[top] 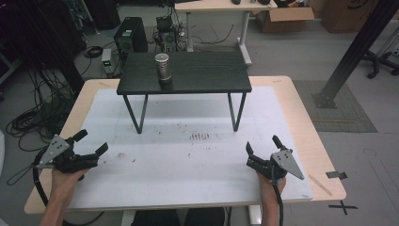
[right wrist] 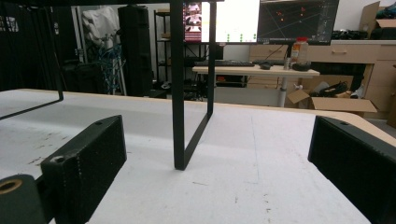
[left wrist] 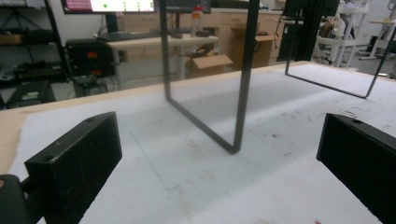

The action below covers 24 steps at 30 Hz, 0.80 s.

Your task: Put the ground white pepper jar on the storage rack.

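Observation:
A silver metal cup (top: 162,67) stands upright on a small black raised shelf (top: 202,80) with thin metal legs, at the far middle of the white mat (top: 188,160). My left gripper (top: 92,143) rests near the mat's left edge, open, nothing between its jaws. My right gripper (top: 262,147) rests near the front right of the mat, open and empty too. In the left gripper view the gripper (left wrist: 219,163) faces the shelf's left leg frame (left wrist: 240,107). In the right gripper view the gripper (right wrist: 215,163) faces the shelf's right leg frame (right wrist: 180,107).
The mat covers a light wooden table (top: 306,122). Dark stains (top: 200,136) mark the mat in front of the shelf. Black tape pieces (top: 337,175) lie at the table's right corner. Beyond the table are a computer tower (top: 130,35), cables, a desk and cardboard boxes (top: 282,19).

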Tool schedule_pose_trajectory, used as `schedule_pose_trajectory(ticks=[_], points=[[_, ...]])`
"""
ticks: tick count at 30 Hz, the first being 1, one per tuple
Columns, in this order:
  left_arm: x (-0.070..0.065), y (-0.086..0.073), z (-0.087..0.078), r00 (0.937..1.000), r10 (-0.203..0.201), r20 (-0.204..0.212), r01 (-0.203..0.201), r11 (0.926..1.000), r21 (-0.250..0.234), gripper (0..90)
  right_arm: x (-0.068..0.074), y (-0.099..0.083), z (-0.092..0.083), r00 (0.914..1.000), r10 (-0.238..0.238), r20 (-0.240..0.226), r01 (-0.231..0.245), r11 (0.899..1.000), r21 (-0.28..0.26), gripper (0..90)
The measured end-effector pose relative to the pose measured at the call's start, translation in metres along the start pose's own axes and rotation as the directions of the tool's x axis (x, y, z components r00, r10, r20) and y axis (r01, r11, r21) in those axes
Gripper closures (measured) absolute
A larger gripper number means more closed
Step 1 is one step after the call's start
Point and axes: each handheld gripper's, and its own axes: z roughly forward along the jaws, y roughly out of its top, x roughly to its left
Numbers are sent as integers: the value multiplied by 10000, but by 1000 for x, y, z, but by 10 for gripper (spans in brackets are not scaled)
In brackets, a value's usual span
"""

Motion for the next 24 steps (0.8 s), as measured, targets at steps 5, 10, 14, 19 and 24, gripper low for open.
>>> schedule_pose_trajectory(ticks=[5, 10, 14, 19, 24], points=[[2, -10, -8, 9998, -77, -165, 72, 9995, -308, 3, 0, 0, 0, 10000, -2, 2, 2, 10000, -1, 40], [2, -18, -13, 9993, -120, -353, 103, 9987, -495, 4, 0, 0, 0, 10000, -4, 4, 4, 10000, 5, 40], [2, -24, -14, 9990, -155, -408, 136, 9988, -480, 4, 0, 0, 0, 10000, 0, 1, 0, 10000, 17, 40], [1, -25, -16, 9988, -109, -480, 78, 9979, -650, 5, 0, 0, 0, 10000, -4, 1, 4, 10000, 18, 41], [0, -27, -18, 9985, -57, -549, 6, 9958, -919, 4, 0, 0, 0, 10000, 0, 9, 0, 10000, 8, 41]])
